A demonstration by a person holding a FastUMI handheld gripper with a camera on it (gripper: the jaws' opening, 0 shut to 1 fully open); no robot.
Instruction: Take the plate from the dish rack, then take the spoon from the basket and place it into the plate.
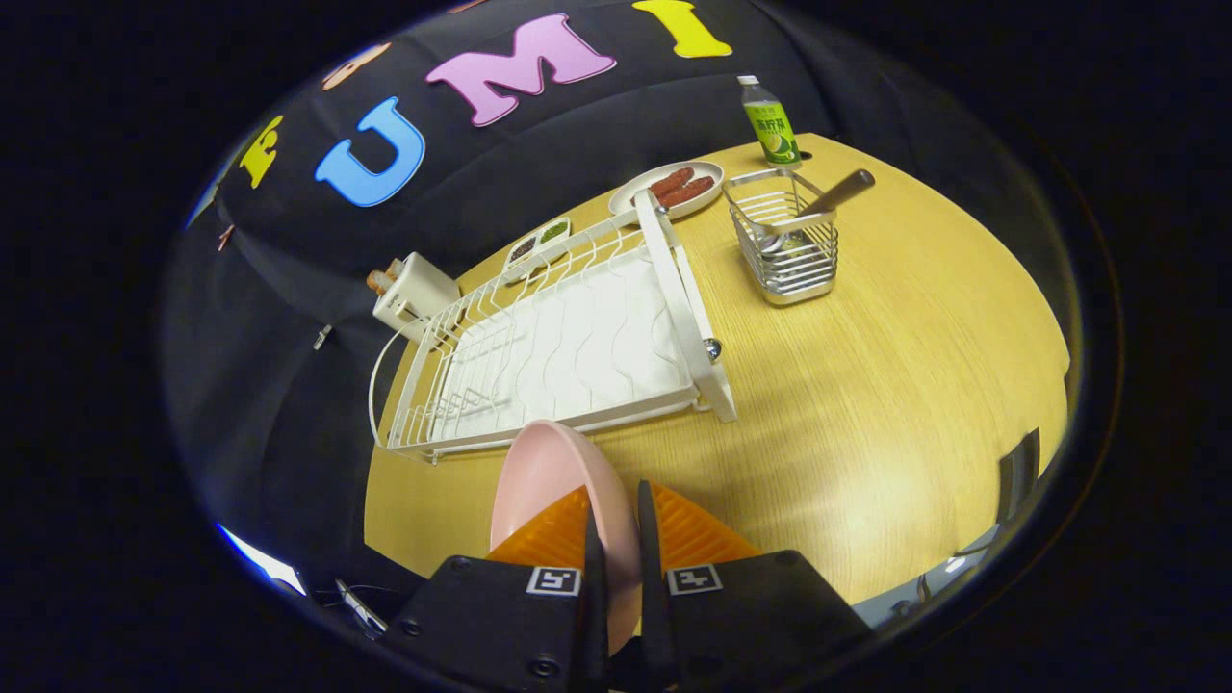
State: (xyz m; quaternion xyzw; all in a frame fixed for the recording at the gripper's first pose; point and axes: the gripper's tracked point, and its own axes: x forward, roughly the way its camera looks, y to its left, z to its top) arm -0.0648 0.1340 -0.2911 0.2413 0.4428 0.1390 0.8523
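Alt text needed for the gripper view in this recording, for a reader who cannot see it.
The gripper is shut on a pink plate, its jaws clamped on the rim, held above a wooden table. Just ahead stands the white dish rack; beyond it, a wire basket holds a spoon, near a plate of sausages and a green bottle.
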